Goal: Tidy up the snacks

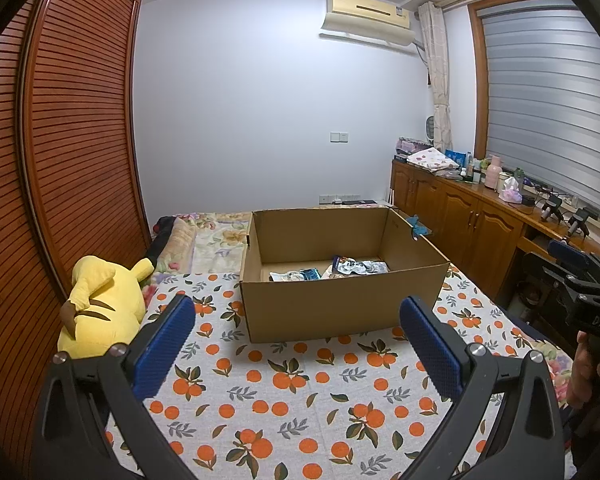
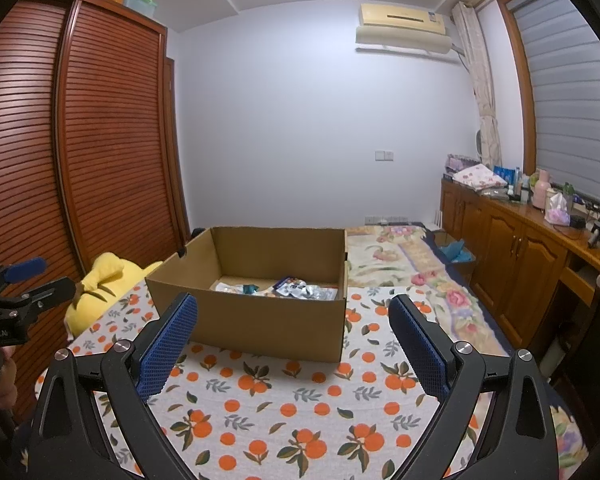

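An open cardboard box (image 1: 340, 304) stands on the orange-print bed cover; it also shows in the right wrist view (image 2: 260, 328). Several snack packets (image 1: 342, 270) lie on its floor, also seen in the right wrist view (image 2: 292, 287). My left gripper (image 1: 296, 312) is open and empty, held above the cover in front of the box. My right gripper (image 2: 292, 310) is open and empty, also in front of the box. Each gripper shows at the edge of the other's view: the right one (image 1: 580, 280), the left one (image 2: 16, 288).
A yellow plush toy (image 1: 100, 304) lies left of the box against the slatted wardrobe (image 1: 60, 140). A wooden cabinet (image 1: 472, 216) with bottles and clutter runs along the right. A floral blanket (image 2: 412, 268) lies behind the box.
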`<move>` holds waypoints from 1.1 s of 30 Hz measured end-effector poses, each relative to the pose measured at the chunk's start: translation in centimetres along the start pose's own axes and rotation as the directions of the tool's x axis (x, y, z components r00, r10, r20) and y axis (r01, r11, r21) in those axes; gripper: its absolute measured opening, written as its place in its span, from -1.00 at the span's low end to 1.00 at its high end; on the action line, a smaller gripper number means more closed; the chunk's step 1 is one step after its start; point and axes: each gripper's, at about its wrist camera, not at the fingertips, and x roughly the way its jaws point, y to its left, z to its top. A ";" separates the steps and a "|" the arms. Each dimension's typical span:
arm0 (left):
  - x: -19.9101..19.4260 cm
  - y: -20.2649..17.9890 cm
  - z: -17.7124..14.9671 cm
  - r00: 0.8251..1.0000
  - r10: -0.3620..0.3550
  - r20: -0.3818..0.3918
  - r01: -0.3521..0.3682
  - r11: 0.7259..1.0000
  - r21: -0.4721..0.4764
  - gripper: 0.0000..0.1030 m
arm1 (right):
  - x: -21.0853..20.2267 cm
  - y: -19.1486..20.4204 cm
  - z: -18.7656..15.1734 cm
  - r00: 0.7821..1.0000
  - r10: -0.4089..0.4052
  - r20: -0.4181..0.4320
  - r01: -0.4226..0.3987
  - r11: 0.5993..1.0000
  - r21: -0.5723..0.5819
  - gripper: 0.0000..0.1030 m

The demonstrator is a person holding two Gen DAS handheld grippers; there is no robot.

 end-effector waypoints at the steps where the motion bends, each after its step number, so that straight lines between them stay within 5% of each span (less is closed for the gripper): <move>1: 0.0 0.0 0.0 1.000 0.000 0.000 0.000 1.000 -0.001 1.00 | 0.0 0.0 0.0 1.000 0.000 0.000 0.000 1.000 0.000 0.89; 33: -0.1 -0.1 0.1 1.000 -0.003 0.002 0.003 1.000 -0.001 1.00 | -0.1 -0.1 -0.1 1.000 -0.001 0.002 0.001 1.000 0.002 0.89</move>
